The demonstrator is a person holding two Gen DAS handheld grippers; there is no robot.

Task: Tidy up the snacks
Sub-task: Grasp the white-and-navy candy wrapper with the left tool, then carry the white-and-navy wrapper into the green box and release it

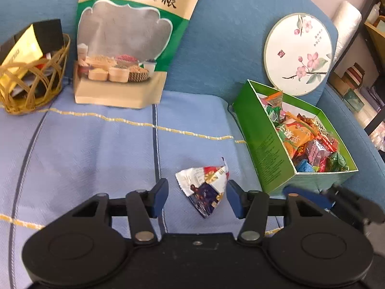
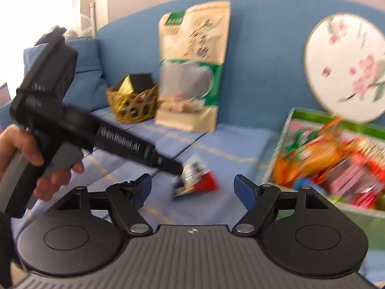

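Observation:
A small triangular snack packet [image 1: 204, 190], white, red and dark blue, lies on the light blue sofa cover. My left gripper [image 1: 196, 198] is open around it; the right pad looks close to the packet's edge, the left pad stands clear. To its right stands an open green box [image 1: 264, 149] full of several bright wrapped snacks. In the right wrist view my right gripper [image 2: 193, 187] is open and empty, just short of the same packet [image 2: 195, 180]. A hand holds the left gripper's black body [image 2: 72, 120], its tip at the packet. The green box [image 2: 312, 115] is blurred there.
A woven gold basket [image 1: 31, 82] with black and gold packets sits far left. A tall grain bag [image 1: 120, 48] leans on the sofa back. A round floral lid [image 1: 298, 53] leans behind the box. A shelf [image 1: 370, 36] stands beyond the sofa's right end.

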